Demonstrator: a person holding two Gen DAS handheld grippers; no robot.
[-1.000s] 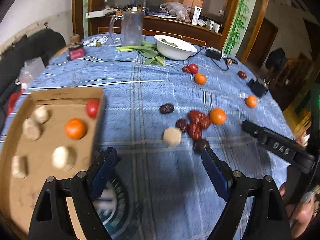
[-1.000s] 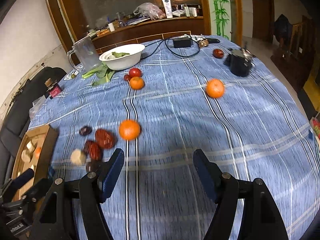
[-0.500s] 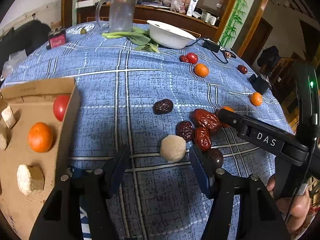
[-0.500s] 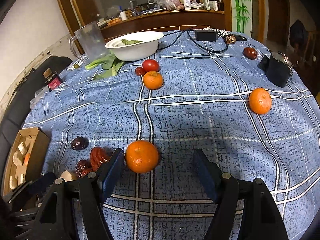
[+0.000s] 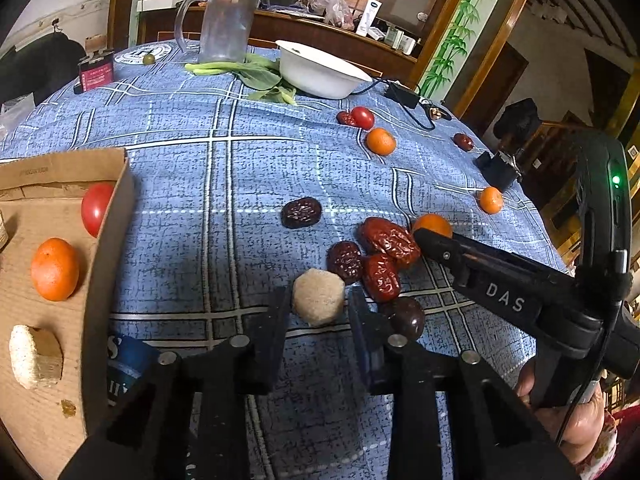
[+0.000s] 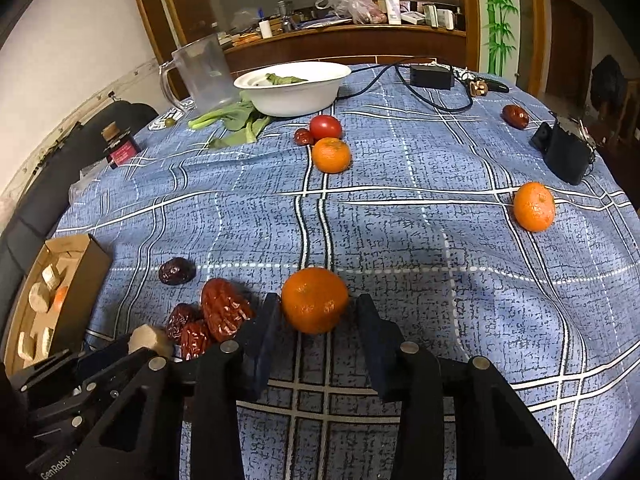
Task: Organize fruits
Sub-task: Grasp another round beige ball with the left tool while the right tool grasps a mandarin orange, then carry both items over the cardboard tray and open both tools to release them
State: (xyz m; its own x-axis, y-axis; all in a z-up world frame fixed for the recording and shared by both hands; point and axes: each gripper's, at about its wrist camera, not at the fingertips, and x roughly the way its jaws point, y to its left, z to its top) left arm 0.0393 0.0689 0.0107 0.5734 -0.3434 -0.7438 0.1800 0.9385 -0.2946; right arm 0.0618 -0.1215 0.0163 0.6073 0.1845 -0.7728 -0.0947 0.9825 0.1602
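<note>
Bracketing a pale faceted cake [image 5: 318, 302], spread left gripper [image 5: 318, 312]; straddling a round orange mandarin [image 6: 314, 299], spread right gripper [image 6: 316, 322]; contact unclear, no long axis evident.

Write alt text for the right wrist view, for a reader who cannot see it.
The right claw brackets an orange on a blue plaid tablecloth, fingers close on either side, not visibly touching. Left of it lie red dates; farther left, a cardboard box holds pale chunks. Behind sits a white bowl.
</note>
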